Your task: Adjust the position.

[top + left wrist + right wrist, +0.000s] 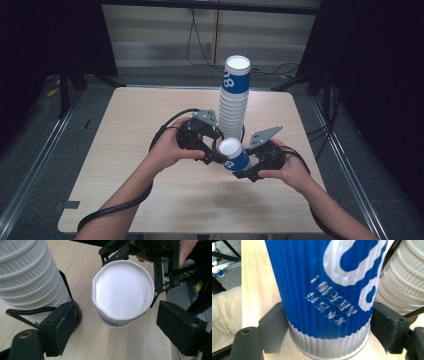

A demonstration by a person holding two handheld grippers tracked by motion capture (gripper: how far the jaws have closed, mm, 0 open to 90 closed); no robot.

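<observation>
A single blue ribbed paper cup point(235, 155) with white lettering is seen upright, mouth up and empty, just in front of a tall stack of nested cups point(234, 97). The stack stands near the middle of the wooden table, its top cup blue

You are looking at a blue cup point(324, 290) with thin ridges, showing big white shapes and small white letters, with a white band at one end. Its inside is looking plain white. The tall stack of cups point(234, 100) is showing white ridged rings with a blue top. The table point(150, 200) is showing light wood. Your grippers' jaws are looking black.
</observation>
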